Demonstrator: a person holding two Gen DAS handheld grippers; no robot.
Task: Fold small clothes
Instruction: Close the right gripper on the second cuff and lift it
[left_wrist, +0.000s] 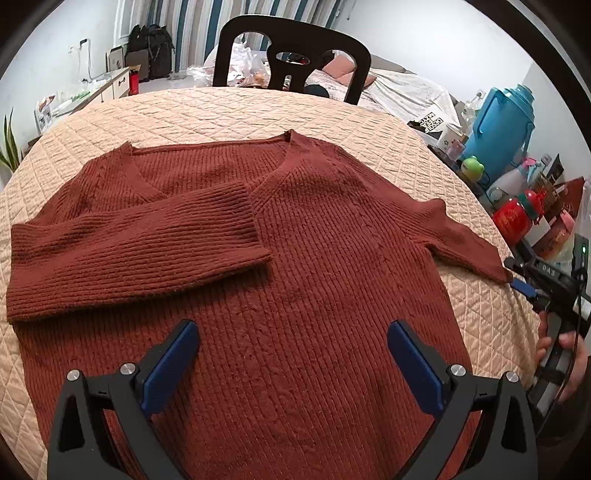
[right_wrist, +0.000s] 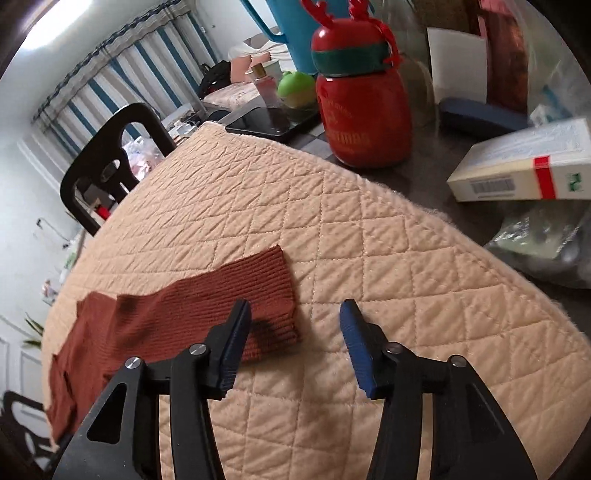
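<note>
Rust-red ribbed knit sweater (left_wrist: 295, 258) is seen from the left wrist camera, spread flat on a peach quilted table cover (left_wrist: 221, 114). One sleeve (left_wrist: 136, 254) is folded across the chest from the left, its cuff ending near the V-neck; the other sleeve (left_wrist: 461, 236) is stretched out to the right. The left gripper (left_wrist: 293, 354) is held above the near part of the sweater body with its blue-padded jaws spread wide and nothing between them. At the right edge, the right gripper (left_wrist: 524, 288) is seen just beside the cuff of the outstretched sleeve, with a hand (left_wrist: 565, 354) on its grip. A black wooden chair (left_wrist: 291, 55) stands at the far side, and a tall blue plastic jug (left_wrist: 498, 125) at the far right.

From the right wrist camera, the right gripper (right_wrist: 295, 332) is shown with jaws wide apart and empty. The sleeve cuff (right_wrist: 258, 295) lies on the cover just beyond the left finger (right_wrist: 236, 339); whether it is touched cannot be told. A red antlered bottle (right_wrist: 362, 103) and a white carton (right_wrist: 524, 166) are placed beyond the cover's far right edge.
</note>
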